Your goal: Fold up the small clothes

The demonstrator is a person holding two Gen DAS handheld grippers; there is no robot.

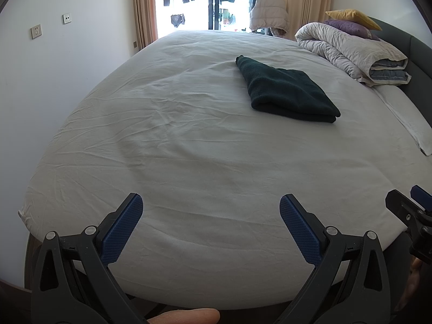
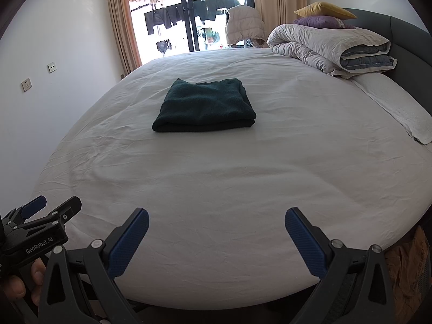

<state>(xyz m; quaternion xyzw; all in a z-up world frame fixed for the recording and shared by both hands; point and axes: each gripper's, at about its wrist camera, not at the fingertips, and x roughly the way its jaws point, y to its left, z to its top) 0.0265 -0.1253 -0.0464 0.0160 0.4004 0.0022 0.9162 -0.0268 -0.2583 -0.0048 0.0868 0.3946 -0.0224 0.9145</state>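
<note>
A dark green garment (image 1: pixel 286 91) lies folded into a neat rectangle on the white bed sheet (image 1: pixel 189 148); it also shows in the right wrist view (image 2: pixel 205 105) near the bed's middle. My left gripper (image 1: pixel 211 205) is open and empty, held above the bed's near edge, well short of the garment. My right gripper (image 2: pixel 216 220) is open and empty too, also above the near edge. Each gripper shows at the side of the other's view: the right one (image 1: pixel 410 208), the left one (image 2: pixel 46 213).
A rolled grey duvet (image 2: pixel 332 46) with a purple pillow (image 2: pixel 321 22) and a yellow pillow (image 2: pixel 324 9) lies at the headboard (image 2: pixel 410 37), far right. A white towel (image 2: pixel 402 113) lies along the right side. A wall (image 2: pixel 54 54) is left, a window with curtains behind.
</note>
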